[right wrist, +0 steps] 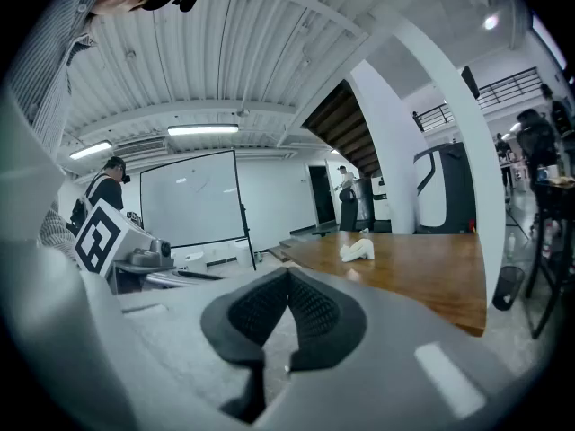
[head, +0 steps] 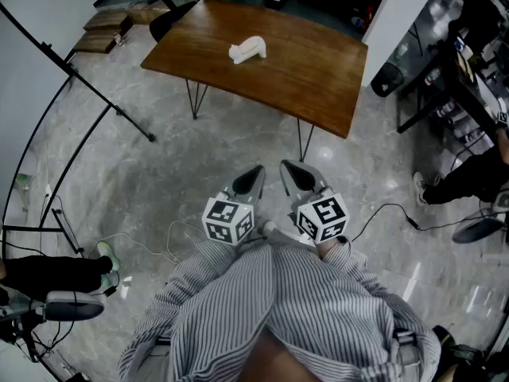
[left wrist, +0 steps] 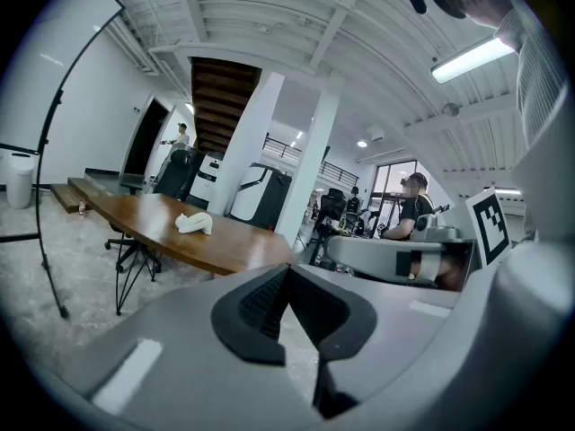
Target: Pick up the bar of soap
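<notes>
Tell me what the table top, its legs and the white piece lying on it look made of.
Table top: wood or wood veneer, reddish-brown with grain streaks and a soft sheen. Legs: thin dark hairpin rods, probably metal. White piece: matte, off-white, lumpy; could be soap, too small to confirm.

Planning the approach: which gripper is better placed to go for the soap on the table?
Left, marginally. In the head view the bar of soap lies straight ahead of the left gripper; the right gripper sits further aside. Both are shut and far from the table.
</notes>
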